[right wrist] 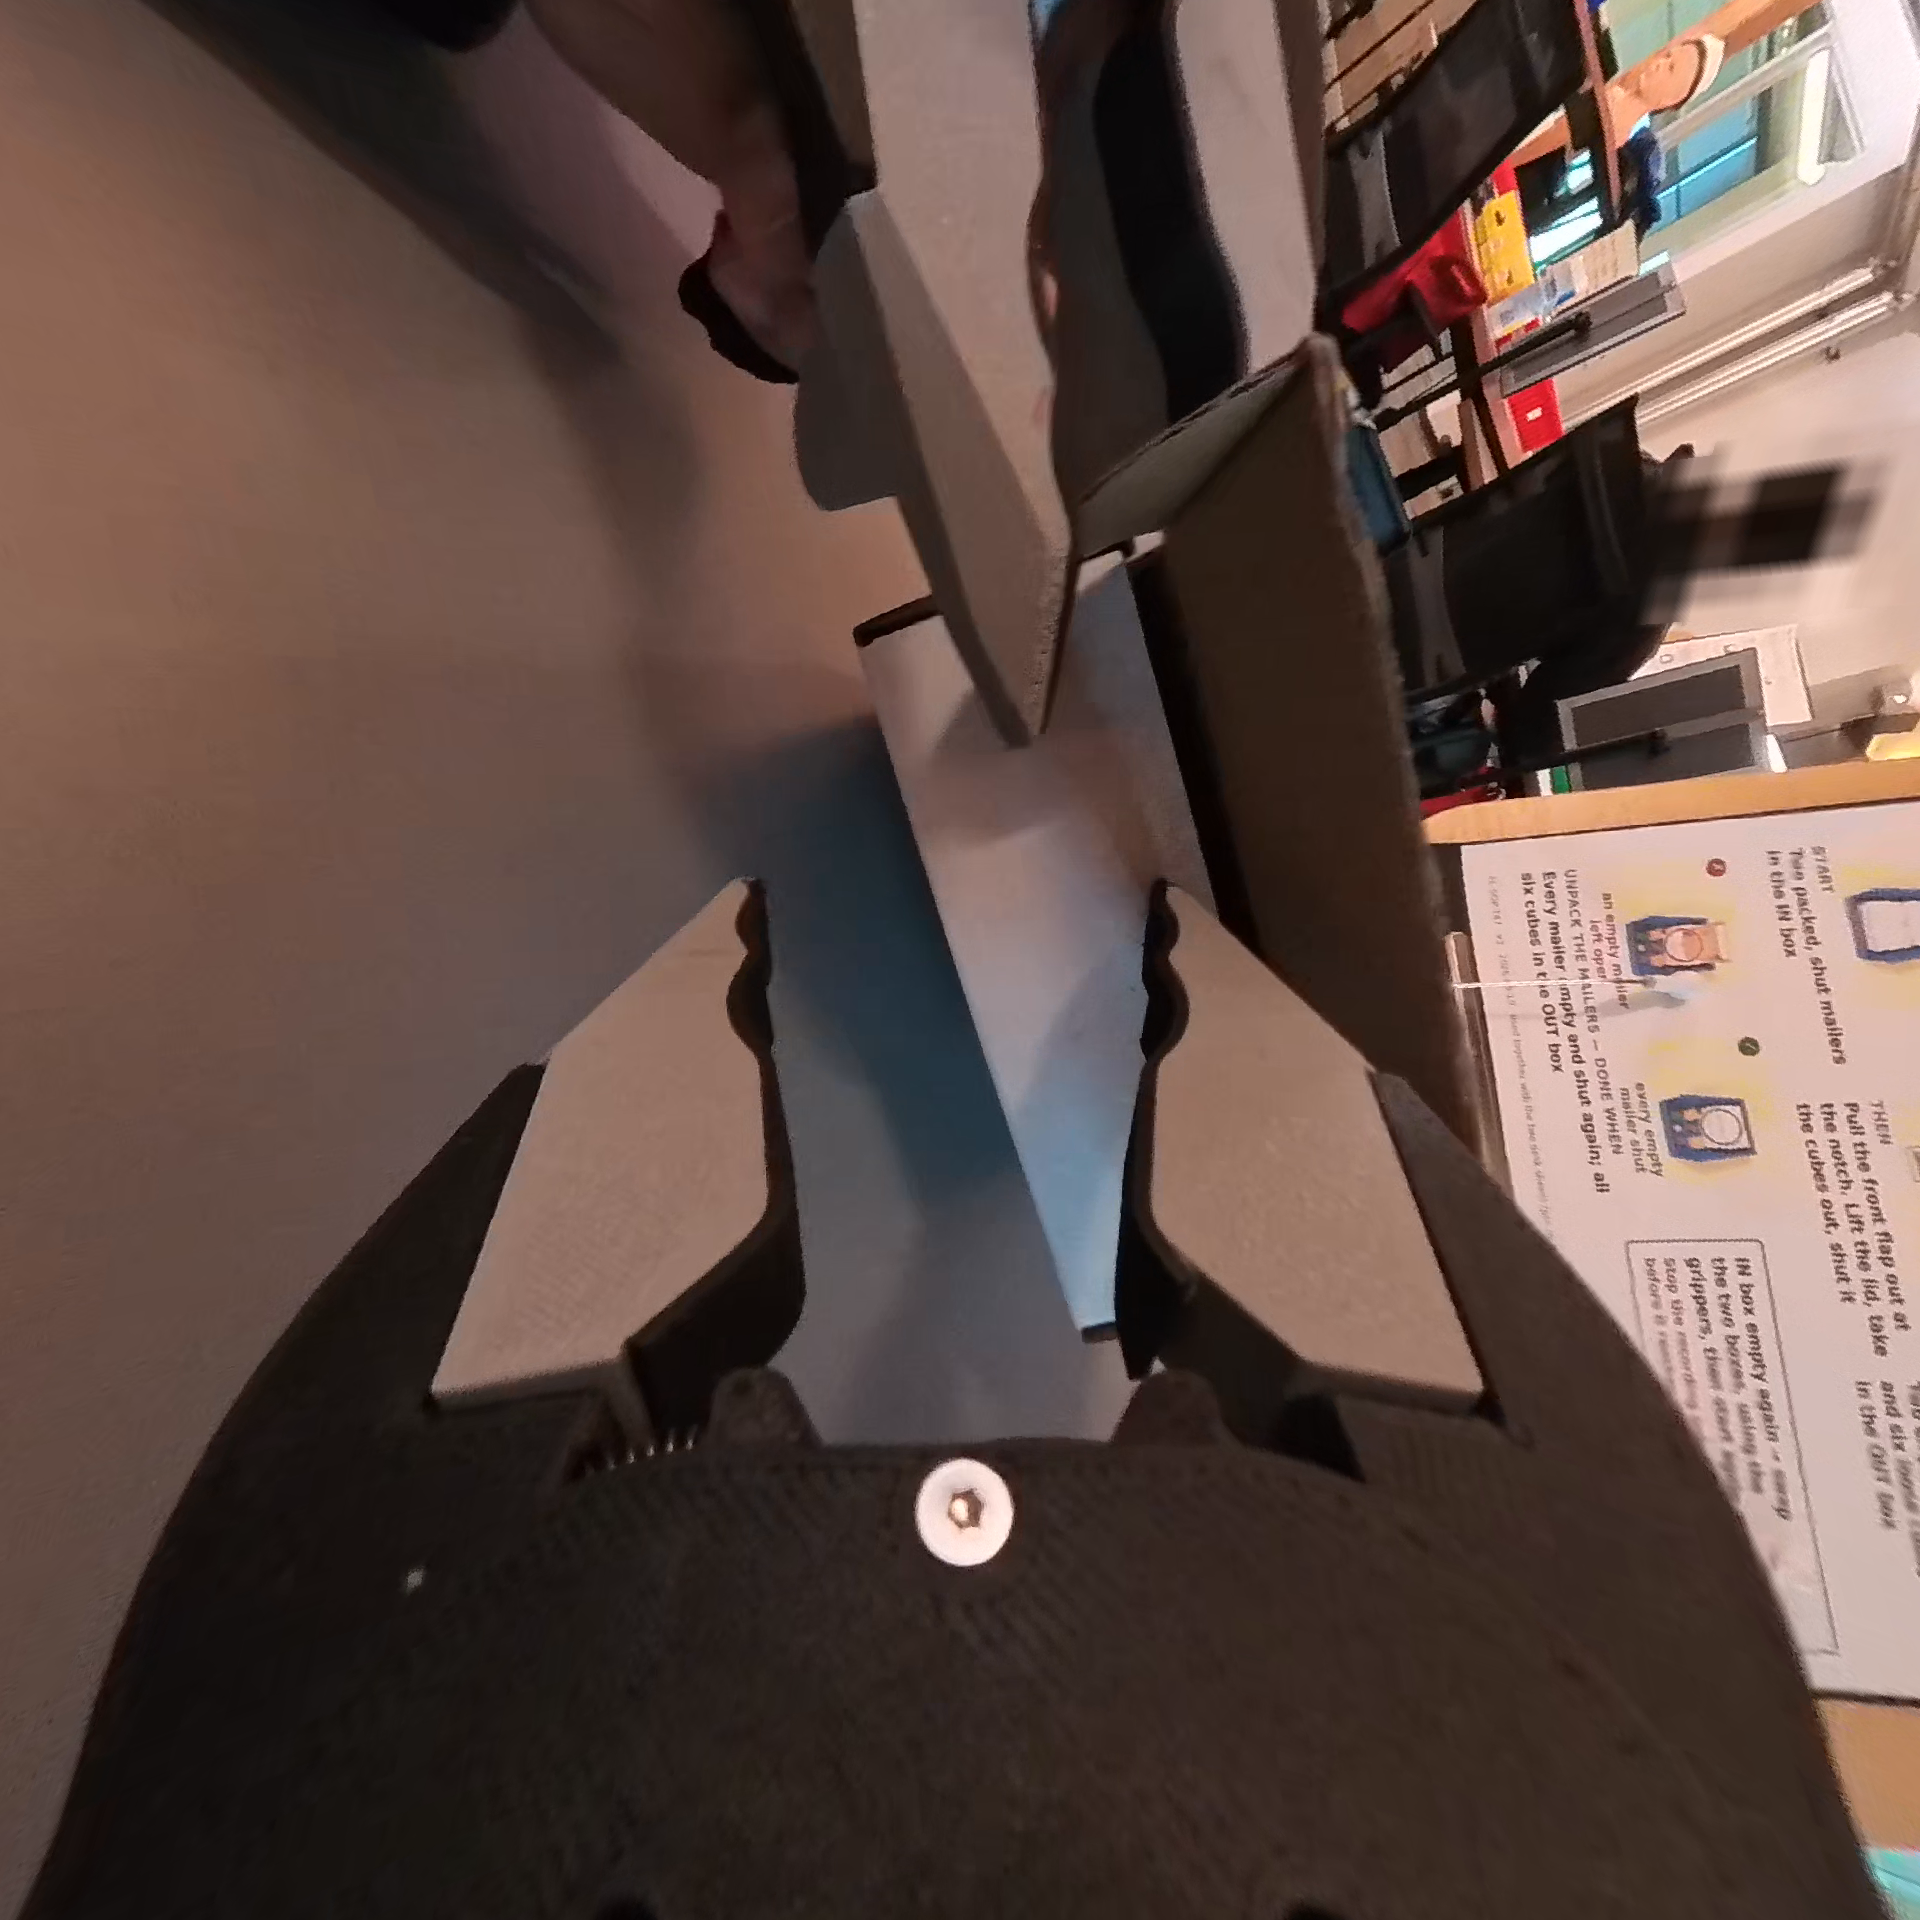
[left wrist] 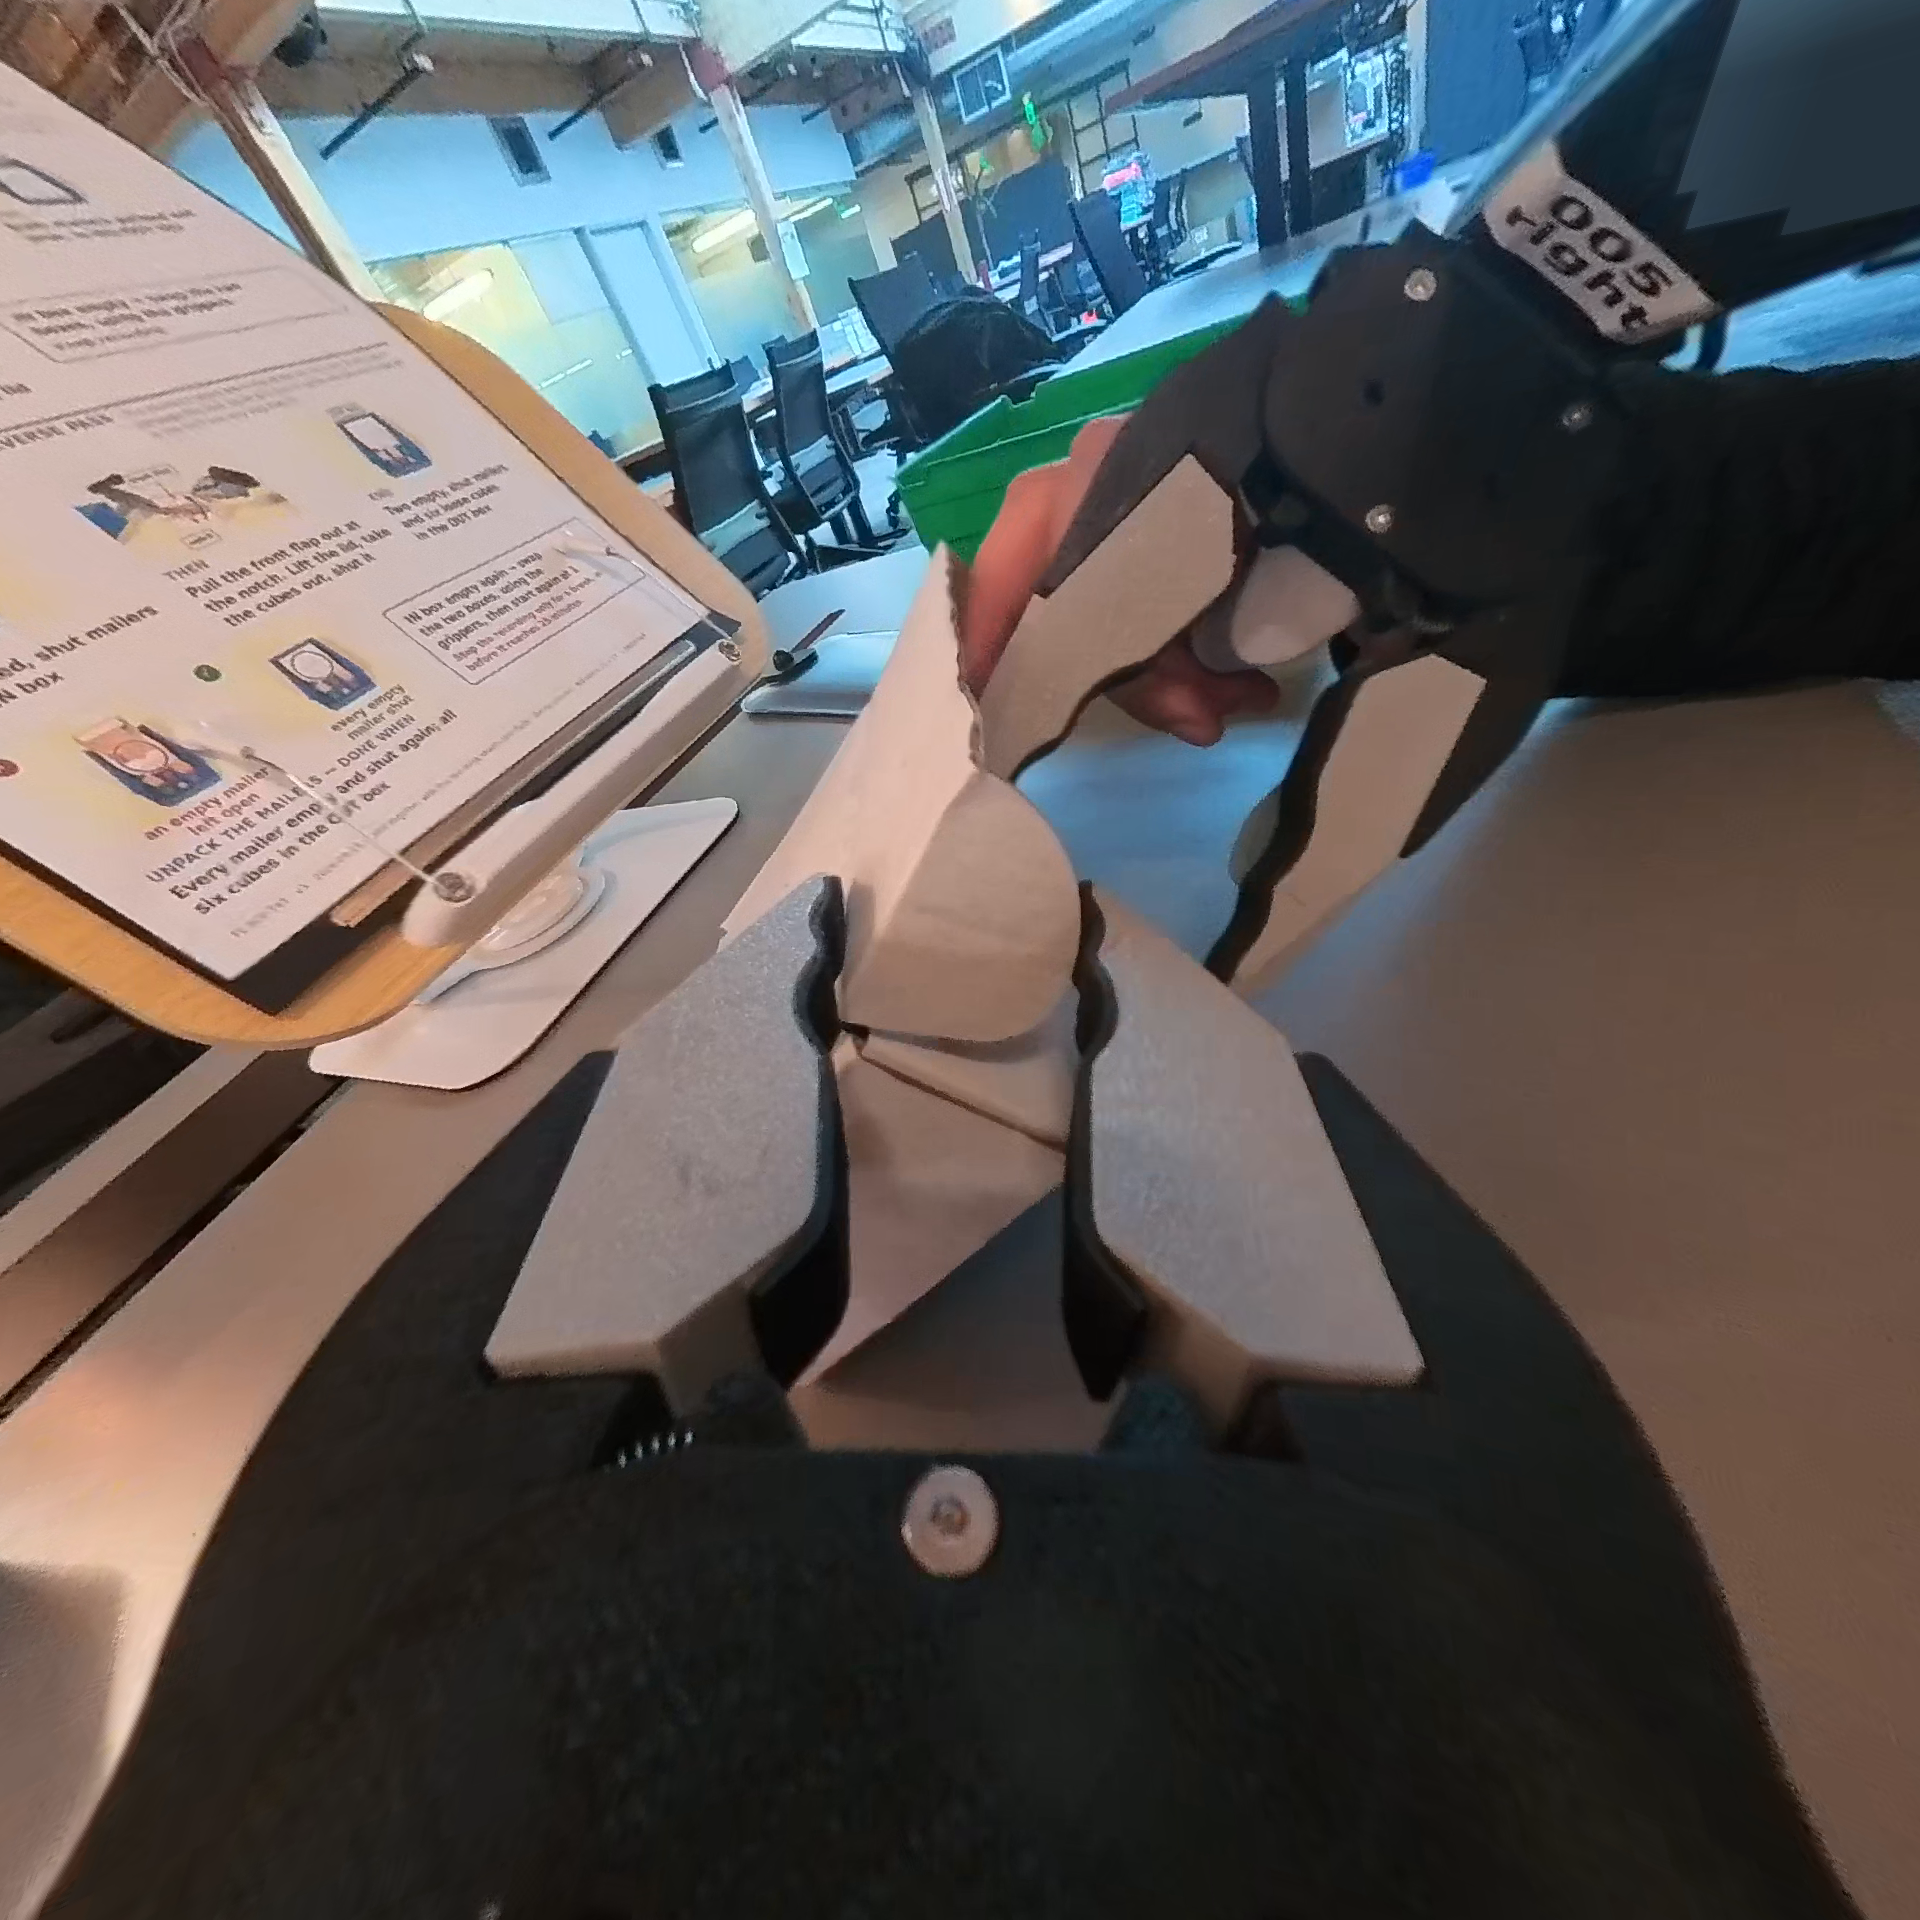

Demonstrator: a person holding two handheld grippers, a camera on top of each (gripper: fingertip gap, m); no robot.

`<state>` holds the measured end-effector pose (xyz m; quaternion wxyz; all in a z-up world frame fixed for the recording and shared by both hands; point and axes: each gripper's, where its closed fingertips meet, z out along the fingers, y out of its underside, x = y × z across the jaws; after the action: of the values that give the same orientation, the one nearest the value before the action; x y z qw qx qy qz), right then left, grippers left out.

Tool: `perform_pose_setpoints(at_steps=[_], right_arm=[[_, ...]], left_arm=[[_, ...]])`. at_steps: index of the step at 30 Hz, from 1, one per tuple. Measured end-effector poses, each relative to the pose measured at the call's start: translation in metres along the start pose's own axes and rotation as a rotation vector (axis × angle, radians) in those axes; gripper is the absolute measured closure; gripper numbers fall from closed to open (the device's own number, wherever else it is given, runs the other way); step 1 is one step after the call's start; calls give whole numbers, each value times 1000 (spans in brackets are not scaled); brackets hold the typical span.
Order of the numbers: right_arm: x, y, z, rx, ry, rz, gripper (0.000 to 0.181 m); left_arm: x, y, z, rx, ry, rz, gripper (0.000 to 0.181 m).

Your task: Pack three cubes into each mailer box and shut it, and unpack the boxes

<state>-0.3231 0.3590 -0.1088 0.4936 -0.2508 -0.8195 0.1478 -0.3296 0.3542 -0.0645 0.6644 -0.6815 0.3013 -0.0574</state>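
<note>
**Left gripper (left wrist: 958,935), nearest the lens.** Its jaws are closed on a folded corner of the white mailer box (left wrist: 935,748), and the cardboard fills the gap between the pads. The grip appears to steady the box, which stands tilted above the table (left wrist: 1558,1143), so that the other tool can work a flap.

**Left.** An instruction sheet (left wrist: 260,582) leans on a wooden stand, and its lower corner is near the box. This side leaves little room for a swing.

**Centre.** The box rises from the held corner toward the far side, with a ragged-edged flap at its top. No cubes are visible, and it cannot be told whether any are inside. Whether this is the packing or the unpacking pass also cannot be told.

**Right.** The right gripper (right wrist: 956,904) is spread wide and holds nothing. In its own view a white panel of the box runs between the fingers. The panel lies against one finger and stands clear of the other. The gripper is probably placed to pinch or push that flap.

**Far and right.** A green bin (left wrist: 966,478) sits beyond the box. The bare table to the right offers the freest path for moving.
</note>
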Motion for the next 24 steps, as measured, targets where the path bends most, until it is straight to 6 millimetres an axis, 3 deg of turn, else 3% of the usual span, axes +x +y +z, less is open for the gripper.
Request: perform_pose_setpoints(at_steps=[2, 8, 15, 19, 24], right_arm=[[-7, 2, 2, -15, -38, -9, 121], [-22, 5, 7, -42, -104, -31, 122], [3, -18, -13, 126, -54, 104, 126], [9, -5, -6, 79, -21, 116, 123], [-6, 13, 8, -29, -59, 67, 123]], left_arm=[[-3, 0, -1, 6, -4, -35, 139], [-12, -7, -5, 49, -25, -96, 139], [-10, -10, -6, 58, -16, -84, 139], [-7, -16, -8, 87, -1, -85, 139], [-5, -20, -9, 95, -3, -67, 139]])
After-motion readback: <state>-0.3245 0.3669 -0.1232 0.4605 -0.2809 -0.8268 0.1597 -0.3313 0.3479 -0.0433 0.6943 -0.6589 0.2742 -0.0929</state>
